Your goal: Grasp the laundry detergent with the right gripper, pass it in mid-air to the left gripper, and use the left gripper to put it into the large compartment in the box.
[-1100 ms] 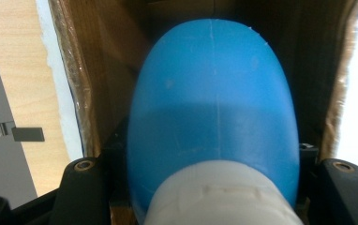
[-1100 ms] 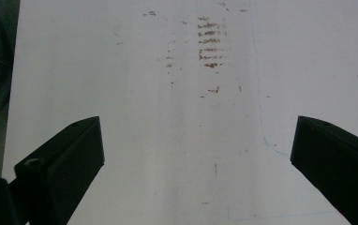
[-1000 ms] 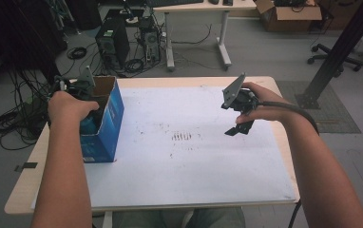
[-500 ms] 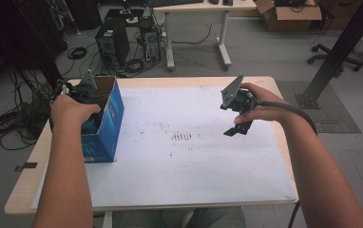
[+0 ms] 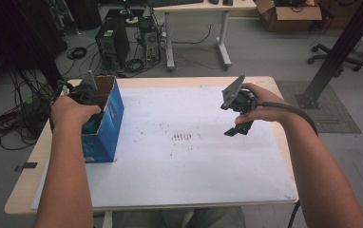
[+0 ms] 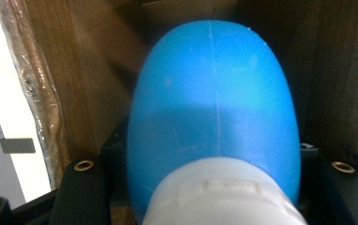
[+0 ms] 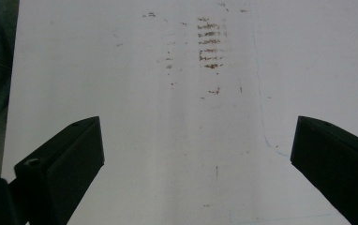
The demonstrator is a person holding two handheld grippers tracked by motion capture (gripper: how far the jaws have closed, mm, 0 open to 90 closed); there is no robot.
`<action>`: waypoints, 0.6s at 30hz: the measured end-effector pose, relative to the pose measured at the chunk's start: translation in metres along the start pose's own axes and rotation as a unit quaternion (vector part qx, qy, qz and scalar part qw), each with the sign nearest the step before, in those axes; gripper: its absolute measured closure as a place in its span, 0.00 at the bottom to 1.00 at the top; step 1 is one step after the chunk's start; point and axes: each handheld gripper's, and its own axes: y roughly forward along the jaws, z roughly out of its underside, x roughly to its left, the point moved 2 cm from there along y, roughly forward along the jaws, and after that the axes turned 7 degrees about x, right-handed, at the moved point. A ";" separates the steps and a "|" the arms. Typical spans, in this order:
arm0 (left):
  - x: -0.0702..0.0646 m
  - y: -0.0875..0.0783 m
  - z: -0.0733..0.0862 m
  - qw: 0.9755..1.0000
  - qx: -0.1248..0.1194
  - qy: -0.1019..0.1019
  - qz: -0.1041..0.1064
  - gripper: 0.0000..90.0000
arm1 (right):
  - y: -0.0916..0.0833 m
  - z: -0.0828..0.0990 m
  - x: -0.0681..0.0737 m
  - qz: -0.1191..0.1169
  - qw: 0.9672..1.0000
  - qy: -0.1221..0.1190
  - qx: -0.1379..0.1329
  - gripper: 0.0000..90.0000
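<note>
Computer tower [image 5: 109, 43] on the floor; office chair [image 5: 337, 51] far right.

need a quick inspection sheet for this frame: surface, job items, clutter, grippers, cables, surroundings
Surface: wooden table covered by a white sheet with brown smudges near the middle.
Job's things: open blue cardboard box at the table's left edge; blue rounded object with a white cap inside it.
Clutter: nothing seen.
Grippers: left gripper reaches into the box, jaws either side of the blue object, grip unclear; right gripper open, above the bare sheet.
Cables: right gripper's cable runs along the forearm; loose cables on the floor.
Surroundings: computer towers, desk, cardboard carton, office chair, black post.
</note>
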 end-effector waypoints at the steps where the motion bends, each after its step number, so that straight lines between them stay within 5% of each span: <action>1: 0.000 0.000 0.000 1.000 0.000 0.000 0.000 0.43 | 0.000 0.000 0.001 0.000 1.000 0.001 0.000 0.03; 18: 0.001 -0.003 0.001 1.000 0.001 -0.007 0.003 0.36 | 0.000 0.003 0.001 0.001 1.000 0.002 -0.003 0.03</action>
